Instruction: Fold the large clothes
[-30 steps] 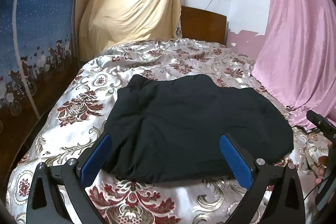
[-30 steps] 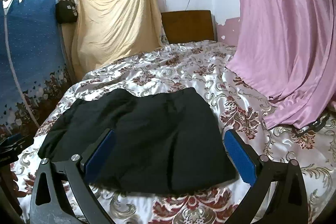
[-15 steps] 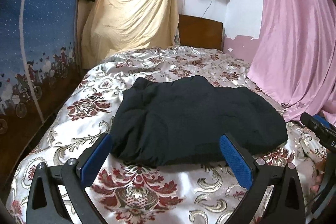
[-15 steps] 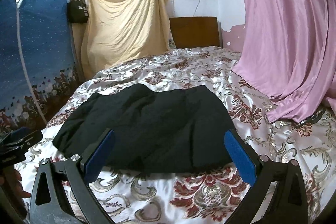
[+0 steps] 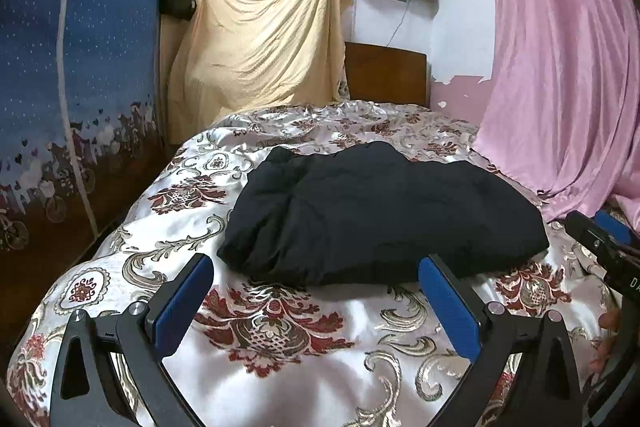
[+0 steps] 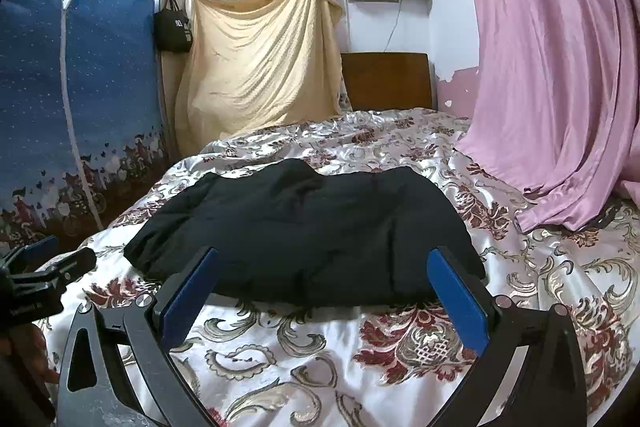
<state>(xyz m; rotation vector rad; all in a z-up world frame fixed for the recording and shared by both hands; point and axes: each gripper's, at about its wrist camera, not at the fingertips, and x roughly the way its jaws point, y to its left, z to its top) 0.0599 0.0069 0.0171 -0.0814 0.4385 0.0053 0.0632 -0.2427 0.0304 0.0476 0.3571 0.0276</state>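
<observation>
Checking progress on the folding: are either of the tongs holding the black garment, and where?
Nothing is held. Left tongs and right tongs are open above the bedspread, short of the black garment.

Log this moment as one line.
left gripper: open, empty | right gripper: open, empty | black garment: folded on bed

Bare patterned bedspread (image 5: 280, 339) lies between both wide-spread grippers and the black folded garment (image 5: 384, 211). A pink curtain (image 6: 560, 87) drapes onto the bed's right edge.
</observation>
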